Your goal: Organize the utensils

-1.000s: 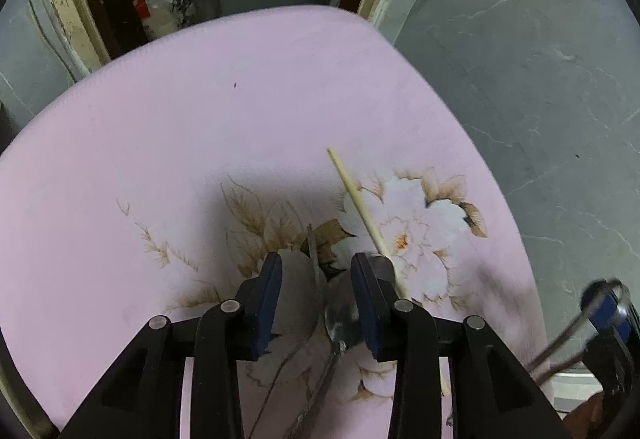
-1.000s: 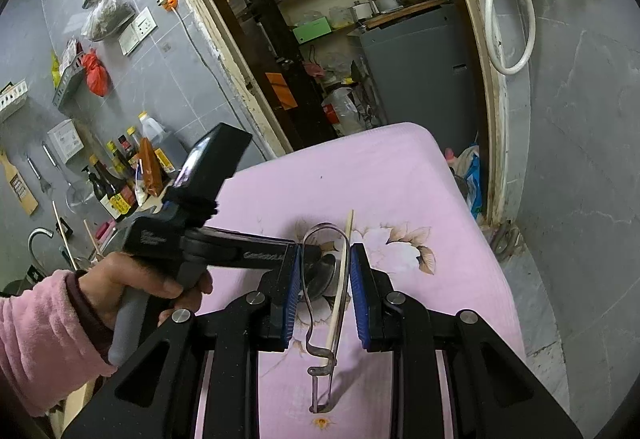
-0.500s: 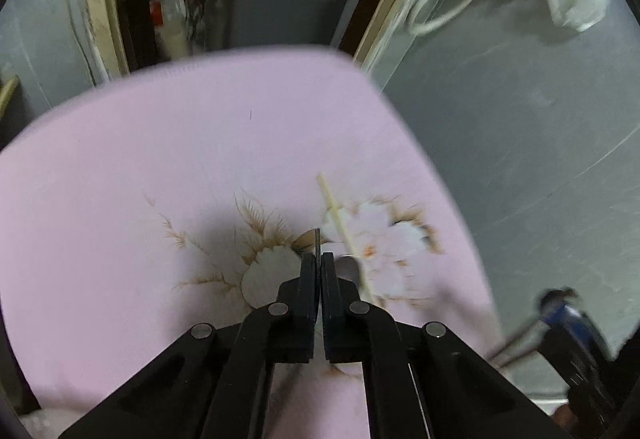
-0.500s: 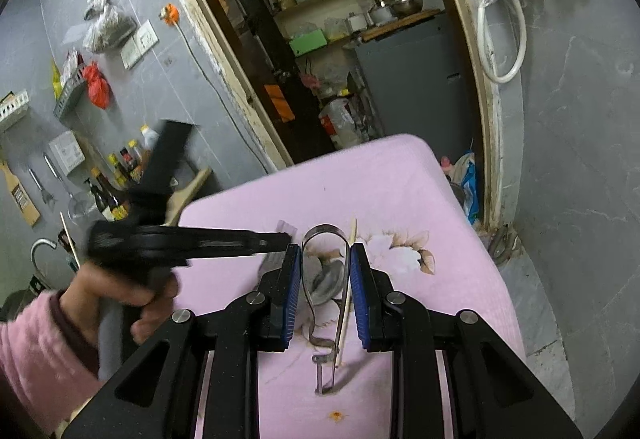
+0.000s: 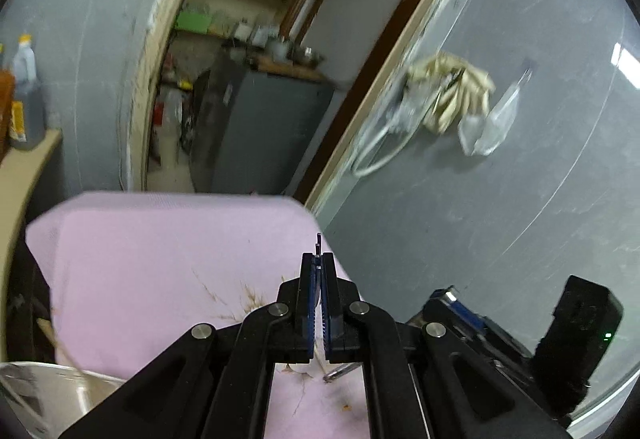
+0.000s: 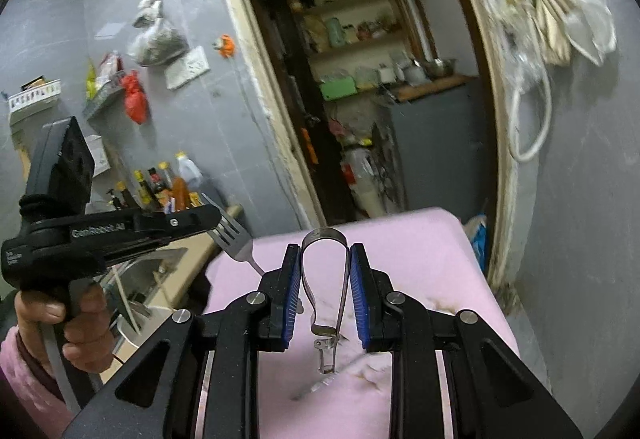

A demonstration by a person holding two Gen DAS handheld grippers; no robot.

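Observation:
My left gripper (image 5: 319,263) is shut on a metal fork (image 6: 232,237), whose thin edge (image 5: 319,239) pokes out past the pads. In the right wrist view the left gripper (image 6: 214,219) is held up at the left by a hand in a pink sleeve, and the fork's tines stick out beyond its tip. My right gripper (image 6: 325,251) is shut on bent metal tongs (image 6: 320,239), loop end up, clasp hanging between the fingers. Both are above the pink floral cloth (image 6: 432,263). A slim utensil (image 6: 320,385) still lies on the cloth, blurred.
A metal bowl (image 5: 48,387) with a wooden stick (image 5: 60,343) in it sits at the cloth's near left. A counter with sauce bottles (image 6: 168,187) and a sink (image 6: 140,271) lies left. Ahead is an open doorway (image 6: 360,99); a grey wall stands to the right.
The left gripper closed on the fork and lifted it off the cloth. Both grippers rose and tipped up, so the doorway now fills the views. The tongs stay in the right gripper.

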